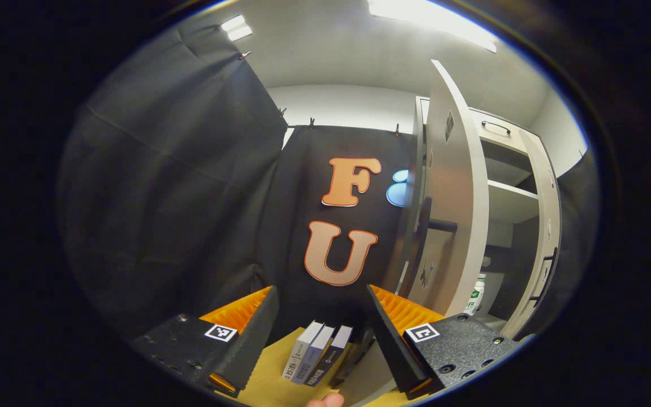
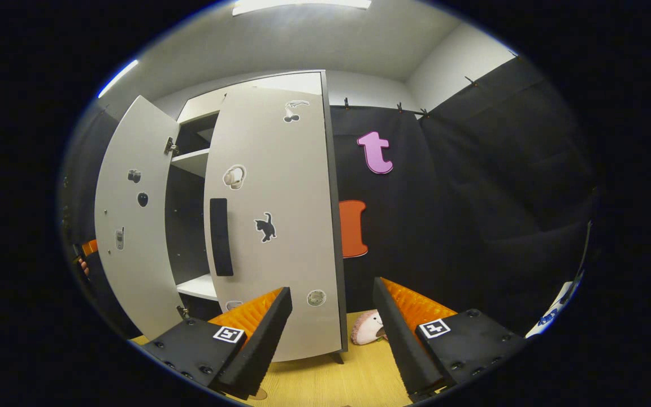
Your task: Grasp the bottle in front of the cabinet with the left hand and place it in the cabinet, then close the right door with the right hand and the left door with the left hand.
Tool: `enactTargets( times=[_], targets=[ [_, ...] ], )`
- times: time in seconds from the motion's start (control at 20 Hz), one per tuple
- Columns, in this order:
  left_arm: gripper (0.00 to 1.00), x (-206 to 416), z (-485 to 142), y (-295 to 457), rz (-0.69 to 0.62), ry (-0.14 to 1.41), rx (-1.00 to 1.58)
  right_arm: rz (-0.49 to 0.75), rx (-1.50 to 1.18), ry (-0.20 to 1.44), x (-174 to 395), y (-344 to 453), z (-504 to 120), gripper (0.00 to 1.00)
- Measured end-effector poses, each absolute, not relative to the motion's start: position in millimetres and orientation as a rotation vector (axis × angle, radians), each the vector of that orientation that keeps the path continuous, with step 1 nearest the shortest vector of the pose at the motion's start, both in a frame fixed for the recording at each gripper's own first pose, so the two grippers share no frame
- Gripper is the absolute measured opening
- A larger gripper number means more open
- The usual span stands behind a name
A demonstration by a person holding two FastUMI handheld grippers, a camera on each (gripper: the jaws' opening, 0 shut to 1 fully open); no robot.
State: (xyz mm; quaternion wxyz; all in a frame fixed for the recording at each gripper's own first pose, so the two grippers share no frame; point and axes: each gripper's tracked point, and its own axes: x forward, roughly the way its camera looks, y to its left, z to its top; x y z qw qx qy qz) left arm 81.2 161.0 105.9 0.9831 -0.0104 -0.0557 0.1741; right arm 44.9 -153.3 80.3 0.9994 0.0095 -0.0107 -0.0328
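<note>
In the left gripper view the white bottle with a green label (image 1: 476, 295) stands low inside the pale cabinet (image 1: 509, 198), seen through the gap between its doors. The left door (image 1: 452, 198) swings out toward me, its dark handle (image 1: 437, 225) facing left. My left gripper (image 1: 321, 291) is open and holds nothing, left of that door. In the right gripper view the right door (image 2: 272, 226) with stickers and a dark handle (image 2: 221, 237) stands partly swung in, and the left door (image 2: 133, 226) is wide open. My right gripper (image 2: 333, 287) is open just in front of the right door.
Three books (image 1: 317, 359) stand on the wooden table (image 1: 266, 381) below the left gripper. A pink plush toy (image 2: 368, 328) lies on the table (image 2: 354, 373) right of the cabinet. Black cloth walls close in behind and at both sides.
</note>
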Motion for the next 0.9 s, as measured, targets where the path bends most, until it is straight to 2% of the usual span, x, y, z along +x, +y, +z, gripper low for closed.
enactTargets(
  times=[0.15,0.2,0.25,0.3,0.35,0.45,0.85,0.9],
  targets=[
    [0.93,82,110,149,0.323,-0.109,0.03,-0.066,0.032,-0.015,42,-155,78,0.96],
    [0.88,81,111,146,0.314,-0.108,0.038,-0.064,0.037,-0.013,43,-154,77,0.96],
    [0.93,82,110,139,0.302,-0.109,0.046,-0.062,0.041,-0.012,42,-154,76,0.96],
    [0.88,84,110,131,0.286,-0.109,0.054,-0.061,0.043,-0.01,43,-153,76,0.96],
    [0.88,85,109,122,0.266,-0.106,0.06,-0.059,0.045,-0.01,43,-152,76,0.96],
    [0.93,88,106,104,0.217,-0.097,0.059,-0.059,0.047,-0.012,41,-151,77,0.96],
    [0.93,112,92,35,0.053,-0.066,0.001,-0.116,0.044,-0.022,21,-171,82,0.96],
    [0.89,117,91,27,0.039,-0.065,0.0,-0.127,0.044,-0.022,18,-176,82,0.96]
  ],
)
